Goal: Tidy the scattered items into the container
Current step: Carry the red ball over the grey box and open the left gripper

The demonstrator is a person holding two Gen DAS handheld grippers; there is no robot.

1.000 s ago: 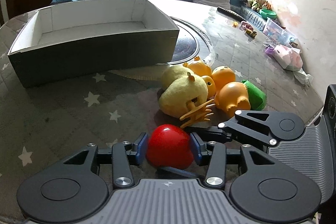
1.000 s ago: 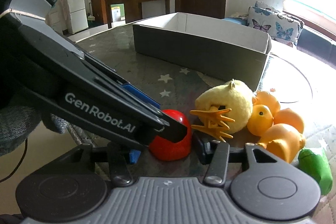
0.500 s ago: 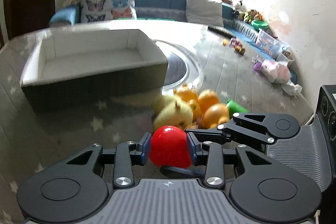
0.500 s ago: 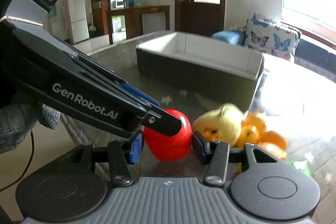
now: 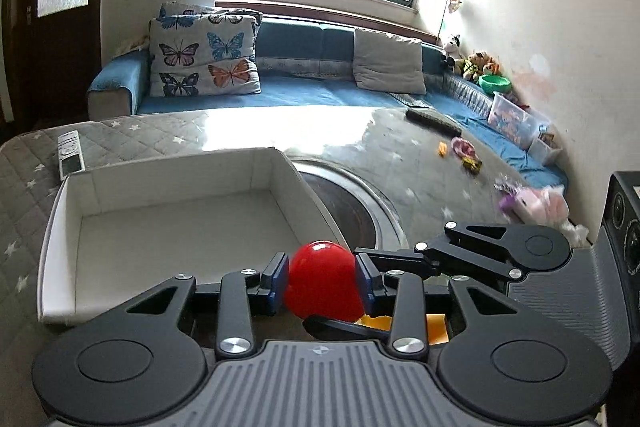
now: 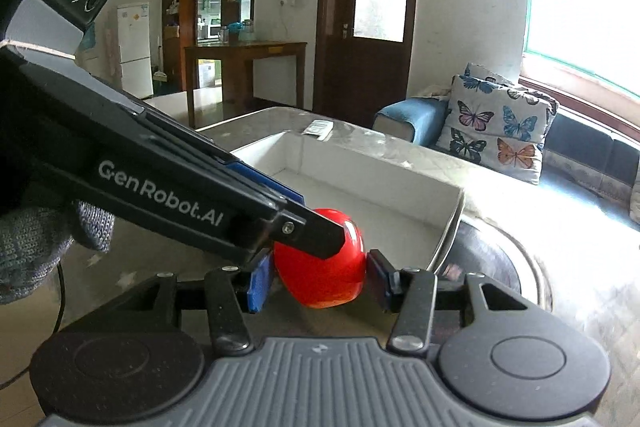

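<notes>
Left tool (image 5: pixel 322 283) is clamped on the red toy (image 5: pixel 323 281), carried low-centre near the white box's (image 5: pixel 60 211) rim, while the right tool's (image 6: pixel 320 281) grip I cannot tell; next, likely, move over the box and release.

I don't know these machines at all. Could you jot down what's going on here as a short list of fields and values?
Held item: red toy, glossy and rounded
Left hand-held gripper: shut on the red toy, blue pads on both sides
Right hand-held gripper: also closed on the red toy, from another angle
Container: white-lined box, nothing visible inside it
Toy position: raised near the box's near corner, not yet inside
Surface: grey quilted star-print cloth
Also on cloth: remote control behind the box
</notes>
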